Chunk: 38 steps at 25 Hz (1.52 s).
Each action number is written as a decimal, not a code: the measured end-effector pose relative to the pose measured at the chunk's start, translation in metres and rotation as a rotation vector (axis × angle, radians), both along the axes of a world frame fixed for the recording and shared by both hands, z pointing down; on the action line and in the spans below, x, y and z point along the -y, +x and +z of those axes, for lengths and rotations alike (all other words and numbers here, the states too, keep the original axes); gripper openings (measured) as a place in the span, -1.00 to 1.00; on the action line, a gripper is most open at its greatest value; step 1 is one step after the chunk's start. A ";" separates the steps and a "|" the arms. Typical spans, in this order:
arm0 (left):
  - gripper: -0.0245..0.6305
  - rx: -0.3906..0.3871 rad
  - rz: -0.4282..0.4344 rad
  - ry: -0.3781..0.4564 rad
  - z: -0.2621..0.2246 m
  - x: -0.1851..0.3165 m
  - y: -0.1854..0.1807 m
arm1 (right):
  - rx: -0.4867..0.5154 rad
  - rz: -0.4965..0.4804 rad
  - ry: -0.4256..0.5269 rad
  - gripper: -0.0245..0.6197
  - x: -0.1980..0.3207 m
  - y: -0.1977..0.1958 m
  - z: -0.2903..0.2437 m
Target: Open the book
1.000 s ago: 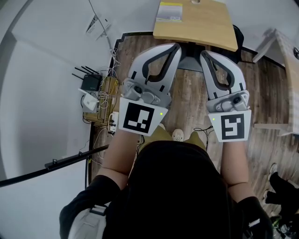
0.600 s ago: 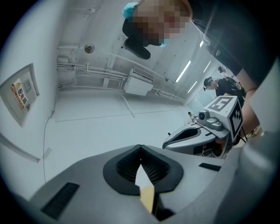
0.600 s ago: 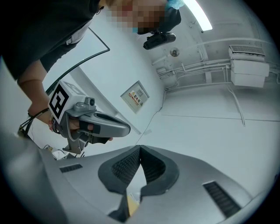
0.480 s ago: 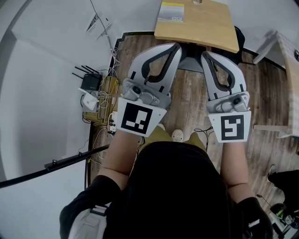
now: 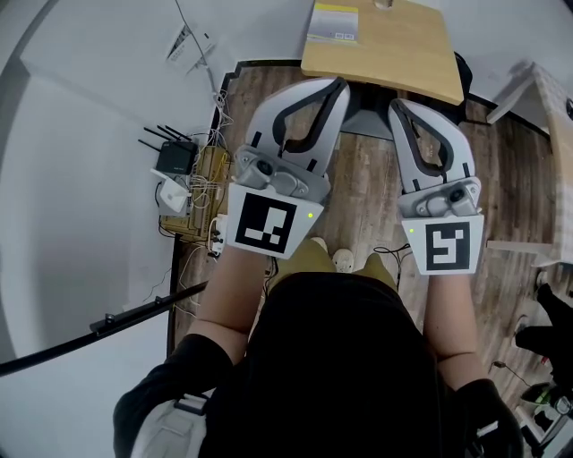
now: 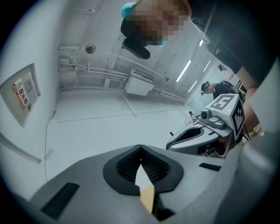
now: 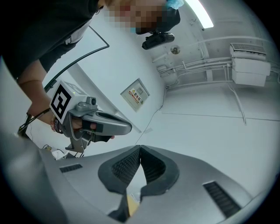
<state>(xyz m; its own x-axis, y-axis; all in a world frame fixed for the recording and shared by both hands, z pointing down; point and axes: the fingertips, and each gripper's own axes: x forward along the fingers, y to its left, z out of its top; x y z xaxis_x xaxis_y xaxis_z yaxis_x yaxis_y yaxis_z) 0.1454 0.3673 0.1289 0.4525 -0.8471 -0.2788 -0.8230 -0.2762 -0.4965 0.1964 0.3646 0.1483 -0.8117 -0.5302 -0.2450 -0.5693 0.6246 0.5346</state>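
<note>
The book point(image 5: 333, 21), with a yellow and white cover, lies closed at the near left corner of the wooden table point(image 5: 403, 49) at the top of the head view. My left gripper point(image 5: 338, 85) is held in the air short of the table edge, tips touching, shut on nothing. My right gripper point(image 5: 397, 106) hangs beside it, also shut and empty. In the left gripper view the pads point(image 6: 131, 164) meet at the tip point(image 6: 140, 146), with only wall and ceiling beyond. The right gripper view shows its tips point(image 7: 140, 148) closed the same way.
A router point(image 5: 175, 161) and tangled cables lie on the floor at the left wall. A black pole point(image 5: 107, 318) slants across the lower left. Another pale wooden piece point(image 5: 555, 116) stands at the right. A dark chair base point(image 5: 363, 112) sits under the table.
My left gripper has edged a little forward toward the table. The right gripper has stayed put, and both stay shut.
</note>
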 end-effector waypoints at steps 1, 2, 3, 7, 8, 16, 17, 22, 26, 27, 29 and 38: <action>-0.90 -0.004 0.002 0.002 -0.001 0.002 -0.004 | -0.003 0.004 0.002 -0.83 0.001 -0.004 0.000; -0.90 -0.008 0.003 0.003 -0.002 0.003 -0.009 | -0.004 0.007 0.005 -0.83 0.002 -0.009 -0.001; -0.90 -0.012 0.003 0.005 -0.003 0.004 -0.015 | -0.005 0.009 0.007 -0.83 0.003 -0.014 -0.002; -0.89 -0.004 0.008 0.007 -0.006 0.006 -0.037 | -0.014 0.023 -0.001 -0.83 0.007 -0.038 -0.003; -0.89 0.002 0.011 0.006 -0.006 0.007 -0.043 | -0.014 0.026 -0.004 -0.83 0.008 -0.044 -0.004; -0.89 -0.009 0.041 -0.009 -0.006 0.011 -0.080 | -0.039 0.044 -0.008 -0.83 0.005 -0.085 -0.003; -0.89 -0.010 0.047 -0.008 -0.006 0.010 -0.082 | -0.039 0.049 -0.007 -0.83 0.003 -0.088 -0.002; -0.89 -0.011 0.065 0.000 -0.005 0.006 -0.089 | -0.032 0.066 -0.011 -0.83 -0.002 -0.094 0.000; -0.89 -0.013 0.066 0.021 -0.010 0.006 -0.099 | -0.043 0.068 0.008 -0.83 -0.001 -0.101 -0.004; -0.89 -0.017 0.063 0.025 -0.010 0.007 -0.102 | -0.042 0.068 0.014 -0.83 0.001 -0.103 -0.005; -0.89 -0.025 0.059 0.026 -0.010 0.012 -0.107 | -0.040 0.066 0.021 -0.83 0.007 -0.107 -0.007; -0.89 -0.026 0.046 0.009 0.003 0.061 -0.115 | -0.044 0.063 0.009 -0.83 0.064 -0.111 0.003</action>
<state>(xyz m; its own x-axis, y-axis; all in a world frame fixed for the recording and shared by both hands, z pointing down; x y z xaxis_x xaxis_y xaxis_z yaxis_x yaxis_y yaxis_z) 0.0303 0.3059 0.1318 0.4835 -0.8229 -0.2983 -0.8220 -0.3097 -0.4780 0.0852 0.3007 0.1514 -0.7868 -0.5787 -0.2144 -0.5831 0.5834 0.5653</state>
